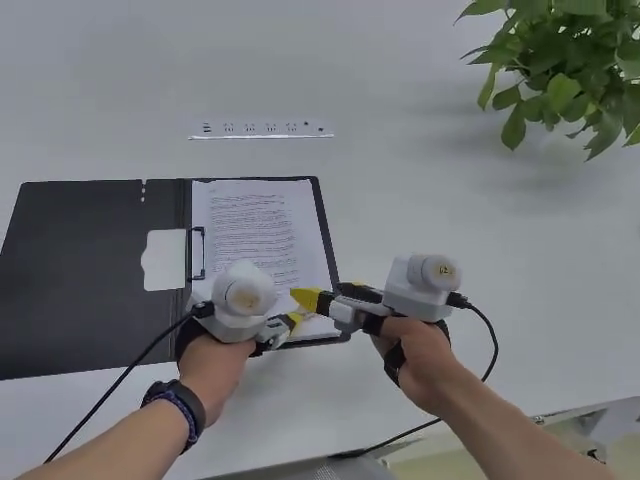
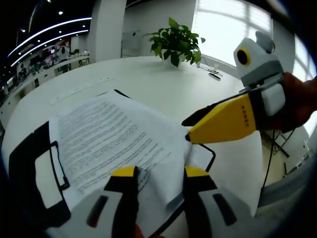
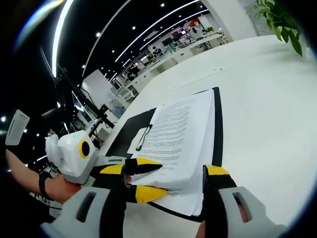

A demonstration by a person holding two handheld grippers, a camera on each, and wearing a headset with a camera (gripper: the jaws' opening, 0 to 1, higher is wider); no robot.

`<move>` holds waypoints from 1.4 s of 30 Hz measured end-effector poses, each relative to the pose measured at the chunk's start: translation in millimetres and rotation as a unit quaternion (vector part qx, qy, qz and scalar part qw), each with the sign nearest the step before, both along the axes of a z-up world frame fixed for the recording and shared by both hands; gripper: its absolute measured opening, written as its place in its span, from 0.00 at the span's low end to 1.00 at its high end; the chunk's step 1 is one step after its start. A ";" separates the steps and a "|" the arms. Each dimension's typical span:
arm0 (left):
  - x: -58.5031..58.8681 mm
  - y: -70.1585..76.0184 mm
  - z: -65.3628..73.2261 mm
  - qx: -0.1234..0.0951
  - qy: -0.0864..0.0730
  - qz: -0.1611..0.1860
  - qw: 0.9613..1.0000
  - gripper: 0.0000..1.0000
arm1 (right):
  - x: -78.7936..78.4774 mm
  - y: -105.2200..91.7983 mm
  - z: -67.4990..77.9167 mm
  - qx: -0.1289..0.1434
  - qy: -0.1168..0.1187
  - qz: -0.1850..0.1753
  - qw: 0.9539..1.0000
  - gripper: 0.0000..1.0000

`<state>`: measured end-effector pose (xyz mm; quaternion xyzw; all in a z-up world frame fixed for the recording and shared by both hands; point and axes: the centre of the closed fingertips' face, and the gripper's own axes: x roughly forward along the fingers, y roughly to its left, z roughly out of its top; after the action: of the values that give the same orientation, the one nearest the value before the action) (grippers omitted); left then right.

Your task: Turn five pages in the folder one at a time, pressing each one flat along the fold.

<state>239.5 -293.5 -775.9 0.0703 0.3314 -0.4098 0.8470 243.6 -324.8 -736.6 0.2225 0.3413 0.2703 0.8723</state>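
Head view: folder (image 1: 90,280) lies open on the tabletop (image 1: 450,200), black cover left, pages (image 1: 260,225) right beside the clip (image 1: 198,254). Left claw (image 1: 283,325) sits at the near edge of the pages. Right claw (image 1: 308,299) is just beside it, pointing left.

Left gripper view: jaws spread, lifted near corner of the top page (image 2: 109,139) between them, not clamped. Right claw's yellow tip is at that page's right edge.

Right gripper view: jaws spread wide, near edge of the pages between them.

Plant (image 1: 560,70) far right, power strip (image 1: 260,128) far centre.
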 end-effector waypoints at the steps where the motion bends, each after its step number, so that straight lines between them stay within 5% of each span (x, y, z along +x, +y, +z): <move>1: -0.6 0.3 -0.1 0.001 0.000 -0.001 1.000 0.35 | 0.3 0.9 -1.3 0.003 0.002 0.000 1.000 0.60; 17: -15.8 3.3 15.1 -0.004 -0.003 -0.031 1.000 0.50 | -3.5 -3.3 4.3 0.039 -0.002 -0.021 0.999 0.37; 25: -25.3 15.8 34.1 -0.015 -0.017 -0.024 0.999 0.56 | -1.9 -11.0 6.2 0.049 -0.004 -0.056 0.997 0.05; 42: -21.5 71.4 67.7 -0.024 -0.035 0.023 0.999 0.59 | 4.6 8.6 31.5 0.081 -0.022 -0.064 0.994 0.00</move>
<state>218.0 -222.1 -708.2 0.0570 0.2930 -0.3951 0.8688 248.2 -316.2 -705.1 0.3081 0.2844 0.2455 0.8740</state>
